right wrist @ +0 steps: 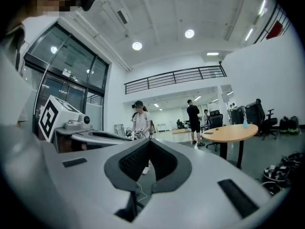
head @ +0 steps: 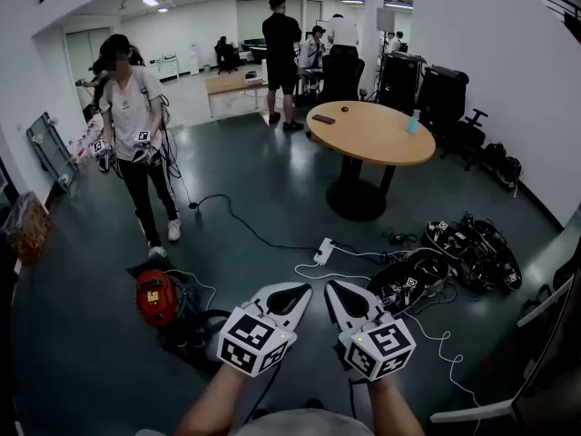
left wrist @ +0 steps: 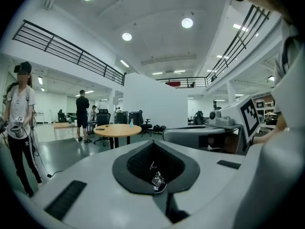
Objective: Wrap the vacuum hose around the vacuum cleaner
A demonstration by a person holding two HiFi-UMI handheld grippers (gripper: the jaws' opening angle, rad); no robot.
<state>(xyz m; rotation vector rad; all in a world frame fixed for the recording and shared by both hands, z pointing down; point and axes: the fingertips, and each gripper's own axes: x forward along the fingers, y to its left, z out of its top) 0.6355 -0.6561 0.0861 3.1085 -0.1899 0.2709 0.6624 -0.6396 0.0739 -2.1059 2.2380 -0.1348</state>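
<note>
The left tongs [left wrist: 155, 165], jaws closed together, point toward a round wooden table [left wrist: 117, 130] and a person in black [left wrist: 82, 114].

- The floor [head: 254, 198] is showing a smooth, dark, glossy finish.
- The round table [head: 370, 133] is showing a matt, wood-look top.
- The vacuum cleaner [head: 156, 296] is showing a red plastic body.

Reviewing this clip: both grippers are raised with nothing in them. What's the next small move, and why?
Probably lower the left gripper toward the red vacuum cleaner and open its jaws. Both it and the right gripper are shut on nothing, held above the floor, and what looks like the dark hose lies beside the cleaner.
</note>
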